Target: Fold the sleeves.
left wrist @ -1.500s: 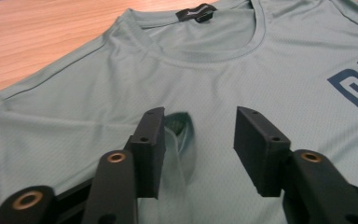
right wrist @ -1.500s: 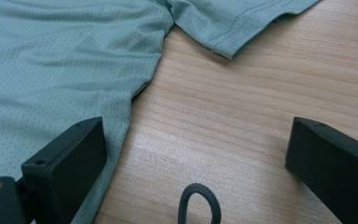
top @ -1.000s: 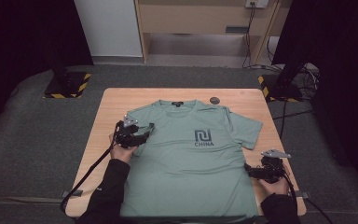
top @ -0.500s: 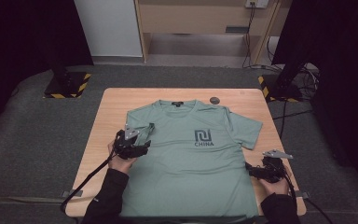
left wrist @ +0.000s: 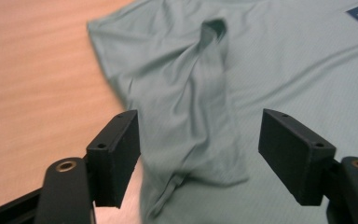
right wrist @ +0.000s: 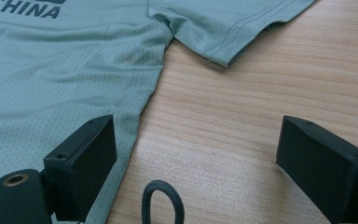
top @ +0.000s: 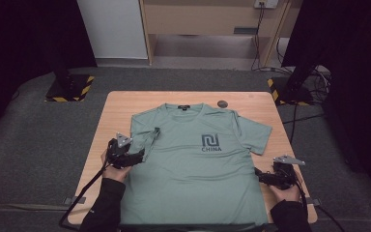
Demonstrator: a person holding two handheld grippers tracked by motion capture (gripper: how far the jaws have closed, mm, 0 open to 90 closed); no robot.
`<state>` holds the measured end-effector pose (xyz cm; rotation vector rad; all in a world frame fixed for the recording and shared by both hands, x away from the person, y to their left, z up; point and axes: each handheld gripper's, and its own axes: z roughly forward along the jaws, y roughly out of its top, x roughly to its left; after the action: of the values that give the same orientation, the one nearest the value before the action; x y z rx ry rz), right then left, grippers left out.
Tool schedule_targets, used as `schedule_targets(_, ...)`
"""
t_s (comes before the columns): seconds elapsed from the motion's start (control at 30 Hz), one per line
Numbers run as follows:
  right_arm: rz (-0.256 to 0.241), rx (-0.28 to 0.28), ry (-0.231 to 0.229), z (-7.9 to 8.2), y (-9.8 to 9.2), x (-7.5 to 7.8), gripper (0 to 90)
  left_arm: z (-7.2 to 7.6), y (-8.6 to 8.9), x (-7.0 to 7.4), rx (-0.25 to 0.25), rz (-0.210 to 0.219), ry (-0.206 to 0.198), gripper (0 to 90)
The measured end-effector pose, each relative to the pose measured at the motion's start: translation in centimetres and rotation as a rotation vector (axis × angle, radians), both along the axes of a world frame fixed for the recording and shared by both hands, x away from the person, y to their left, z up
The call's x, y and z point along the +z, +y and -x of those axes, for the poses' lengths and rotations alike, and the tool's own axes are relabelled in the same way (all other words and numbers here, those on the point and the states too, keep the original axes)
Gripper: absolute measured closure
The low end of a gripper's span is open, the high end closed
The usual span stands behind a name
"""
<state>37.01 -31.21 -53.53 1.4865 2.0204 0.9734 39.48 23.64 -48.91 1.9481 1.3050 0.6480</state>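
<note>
A grey-green T-shirt (top: 198, 169) with a dark "CHINA" logo (top: 211, 143) lies face up on the wooden table (top: 121, 104). Its sleeve on the left (top: 145, 137) is folded inward over the chest, rumpled (left wrist: 191, 102). My left gripper (top: 139, 156) hovers at that sleeve's near end, open (left wrist: 200, 140), with the fold lying below and ahead of its jaws. My right gripper (top: 260, 175) stands open (right wrist: 198, 140) at the shirt's right side edge (right wrist: 144, 107), one jaw over cloth, the other over bare wood. The other sleeve (right wrist: 228, 23) lies flat.
A small dark round disc (top: 222, 104) sits on the table beyond the collar. A black cable loop (right wrist: 163, 200) lies between the right jaws. Two black stands with striped bases (top: 70, 87) (top: 294, 89) flank the table on the floor.
My left gripper has drawn back toward the person and slightly left, leaving the folded sleeve lying on the shirt. The right gripper has barely moved.
</note>
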Motion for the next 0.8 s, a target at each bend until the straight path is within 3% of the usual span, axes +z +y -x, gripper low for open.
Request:
schedule_targets(0.13,-0.007,-0.005,-0.005,0.1,-0.1,0.1,11.7,1.4,1.6,-1.1,0.03,-0.026,0.024,26.1)
schedule_targets(0.3,-0.011,-0.004,-0.005,0.1,-0.1,0.2,11.5,3.2,3.0,-1.6,0.066,-0.025,0.025,24.6)
schedule_targets(0.43,-0.008,-0.004,-0.011,0.2,0.0,0.4,11.2,4.5,3.4,-2.3,0.083,-0.022,0.028,22.3)
schedule_targets(0.57,-0.003,-0.005,-0.015,0.2,0.0,0.4,11.0,5.6,3.3,-2.6,0.12,-0.066,0.016,19.6)
schedule_targets(0.67,-0.005,-0.005,-0.018,0.3,-0.1,0.5,10.9,6.1,3.3,-2.5,0.147,-0.076,0.0,19.5)
schedule_targets(0.8,-0.013,-0.009,-0.028,0.4,-0.2,0.8,11.0,6.9,3.7,-2.9,0.194,-0.026,0.03,19.6)
